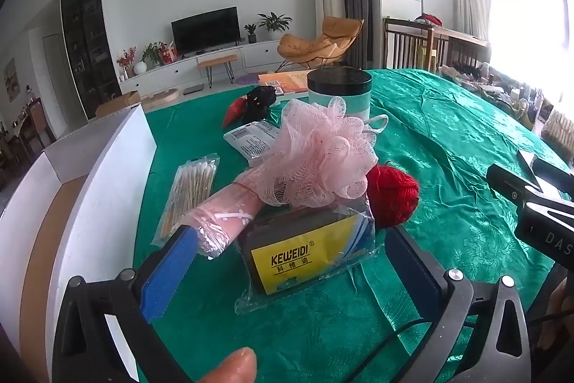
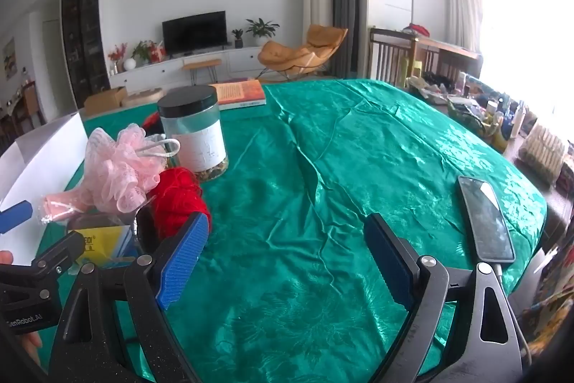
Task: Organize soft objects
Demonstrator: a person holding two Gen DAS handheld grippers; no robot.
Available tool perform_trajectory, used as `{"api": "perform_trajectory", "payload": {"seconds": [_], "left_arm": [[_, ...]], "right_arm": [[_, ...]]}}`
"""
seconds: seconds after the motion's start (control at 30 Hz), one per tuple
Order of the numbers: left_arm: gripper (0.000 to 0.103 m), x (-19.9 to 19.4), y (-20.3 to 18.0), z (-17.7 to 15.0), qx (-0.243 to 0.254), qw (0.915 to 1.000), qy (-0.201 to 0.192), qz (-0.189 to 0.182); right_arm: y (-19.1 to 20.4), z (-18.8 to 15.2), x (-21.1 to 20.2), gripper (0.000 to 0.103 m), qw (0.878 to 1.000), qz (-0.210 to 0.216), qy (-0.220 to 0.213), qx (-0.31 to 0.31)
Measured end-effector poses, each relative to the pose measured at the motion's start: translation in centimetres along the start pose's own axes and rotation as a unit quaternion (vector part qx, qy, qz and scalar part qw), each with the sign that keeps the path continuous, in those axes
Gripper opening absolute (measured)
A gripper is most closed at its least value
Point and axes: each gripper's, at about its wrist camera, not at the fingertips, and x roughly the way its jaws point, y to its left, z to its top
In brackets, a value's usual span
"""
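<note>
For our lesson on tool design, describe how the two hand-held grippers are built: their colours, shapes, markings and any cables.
Both the left gripper and the right gripper have black angular frames with silver bolts and jaws lined with ribbed blue pads. A thin black cable trails under the left one. White lettering marks each black body, only partly readable. A bare fingertip shows; no sleeve is visible.

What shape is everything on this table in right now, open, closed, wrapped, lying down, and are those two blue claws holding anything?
Left gripper: open, holding nothing.
Right gripper: open, over bare cloth.
Jar: upright, black lid on.
Sponge pack: lying flat, sealed in clear plastic.
Pink bath pouf: resting on top of the pile.
Red yarn ball: wound up, on the cloth.
Cotton swabs: lying in their bag.
Phone: screen dark, cable plugged in.
White box: open.
</note>
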Motion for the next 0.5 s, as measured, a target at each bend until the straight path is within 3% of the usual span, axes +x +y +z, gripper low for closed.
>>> {"api": "perform_trajectory", "payload": {"seconds": [0.5], "left_arm": [[0.103, 1.3, 0.1, -0.2, 0.002, 1.0, -0.004, 0.0]], "right_arm": [[0.0, 0.0, -0.1, 0.091, 1.0, 0.0, 0.0, 0.001]]}}
